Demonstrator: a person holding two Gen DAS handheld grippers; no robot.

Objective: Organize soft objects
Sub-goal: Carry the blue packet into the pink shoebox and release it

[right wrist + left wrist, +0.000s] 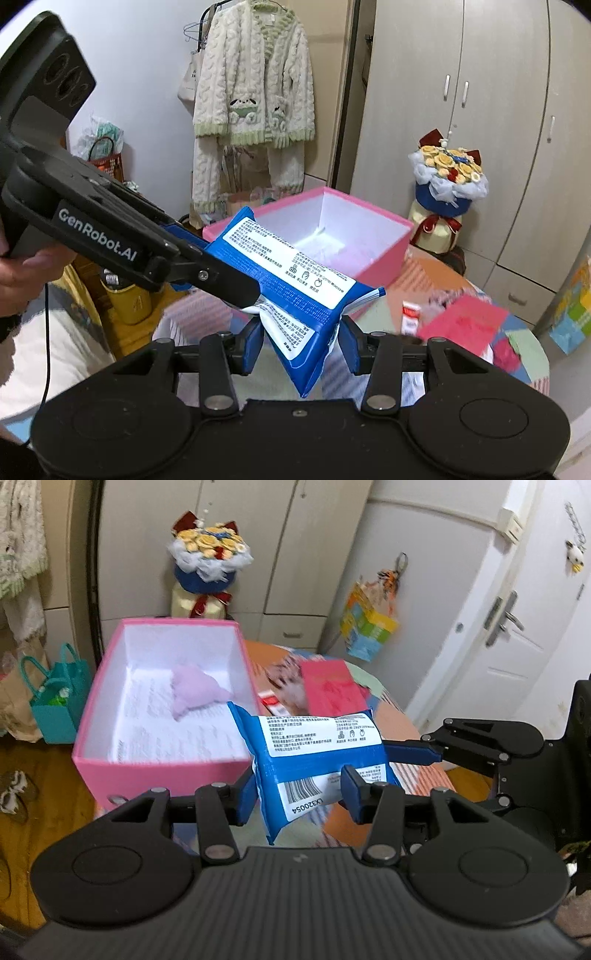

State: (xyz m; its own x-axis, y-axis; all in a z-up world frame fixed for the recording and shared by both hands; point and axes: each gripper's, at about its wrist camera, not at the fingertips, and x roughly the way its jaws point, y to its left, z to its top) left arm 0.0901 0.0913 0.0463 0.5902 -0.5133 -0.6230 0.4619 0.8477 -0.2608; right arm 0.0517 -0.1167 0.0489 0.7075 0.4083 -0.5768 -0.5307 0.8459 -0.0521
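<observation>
A blue soft pack of wipes (314, 757) with white labels hangs in the air between both grippers, just right of an open pink box (92, 738). My left gripper (299, 790) is shut on its near end. My right gripper (303, 339) is shut on its other end and shows in the left wrist view (413, 751) coming in from the right. The pack (295, 295) is in front of the pink box (380, 254) in the right wrist view. A lilac plush (199, 694) lies inside the box on white paper.
A patchwork-covered round table (406, 716) carries the box, a red card (332, 686) and a small red-white packet (410, 314). A flower bouquet (208, 557) stands behind the box. Wardrobes, a white door (517, 627), hanging clothes (255, 92) and bags (55, 698) surround the table.
</observation>
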